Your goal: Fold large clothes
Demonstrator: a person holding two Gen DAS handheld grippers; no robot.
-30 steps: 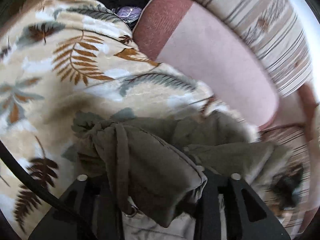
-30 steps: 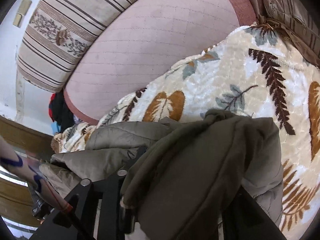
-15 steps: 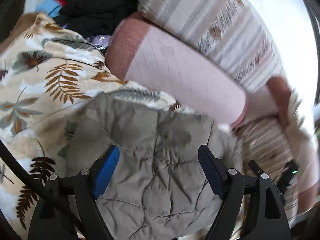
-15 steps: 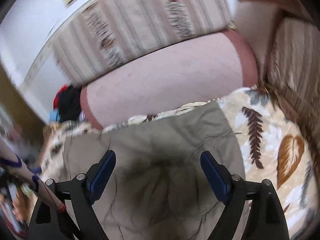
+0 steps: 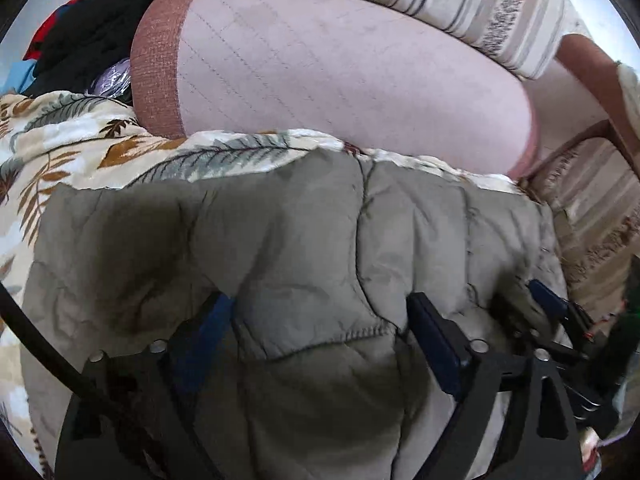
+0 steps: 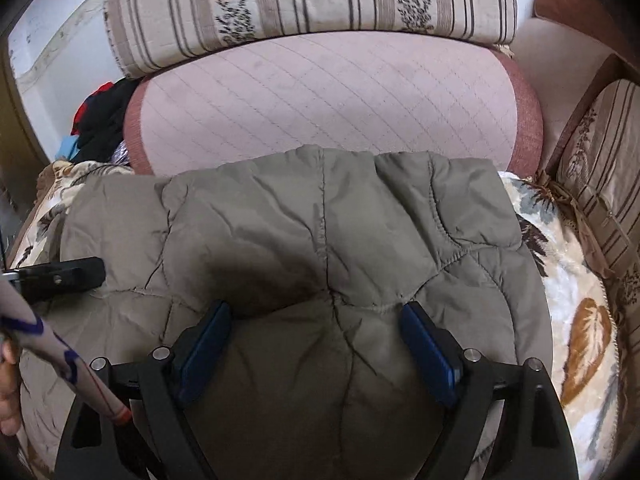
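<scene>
A sofa is seen, its pink quilted back cushion [image 6: 328, 100] topped by a striped bolster [image 6: 304, 4]; over the seat a leaf-printed blanket [image 5: 100, 152] is spread; on that blanket the olive quilted jacket [image 6: 304, 232] lies as a broad folded slab, its far edge close against the pink cushion, a stitched hem lying across the top layer; a heap of dark and red clothes [image 5: 80, 40] is piled at the far end. The left gripper [image 5: 324, 344] is held with jaws spread wide, the jacket's top layer between and beneath them, nothing pinched; the right gripper [image 6: 316, 344] is likewise spread over the fabric, gripping nothing. The step in hand is judged to be the pause after a fold is laid down, both tools free above the bundle. For the next move, an edge or corner at each side would have to be pinched, so that the slab can be doubled over or smoothed flat.
</scene>
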